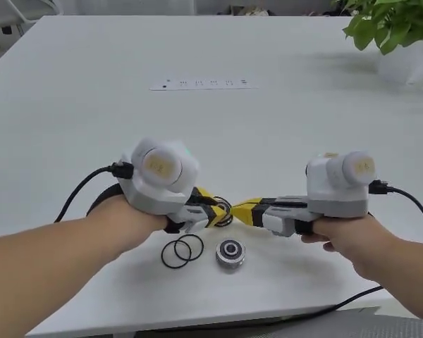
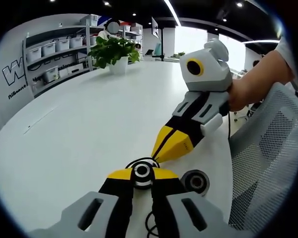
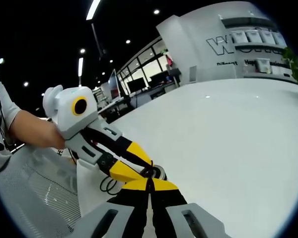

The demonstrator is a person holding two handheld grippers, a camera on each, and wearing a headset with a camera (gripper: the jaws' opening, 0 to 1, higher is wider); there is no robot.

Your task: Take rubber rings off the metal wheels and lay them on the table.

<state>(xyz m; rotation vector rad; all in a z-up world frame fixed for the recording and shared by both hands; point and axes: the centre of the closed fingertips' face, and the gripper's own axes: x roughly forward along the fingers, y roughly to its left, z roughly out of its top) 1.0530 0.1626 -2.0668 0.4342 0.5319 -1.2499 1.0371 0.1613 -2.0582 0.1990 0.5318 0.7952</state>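
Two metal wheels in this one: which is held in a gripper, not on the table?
The wheel clamped between the left gripper's jaws, at the right gripper's tip. The other wheel lies free on the table beside two loose rings.

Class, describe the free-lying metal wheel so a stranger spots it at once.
Near the white table's front edge, the metal wheel lies right of two loose rubber rings. Unlike the held wheel in the left gripper, nothing holds it.

black rubber rings, silver wheel (white table).
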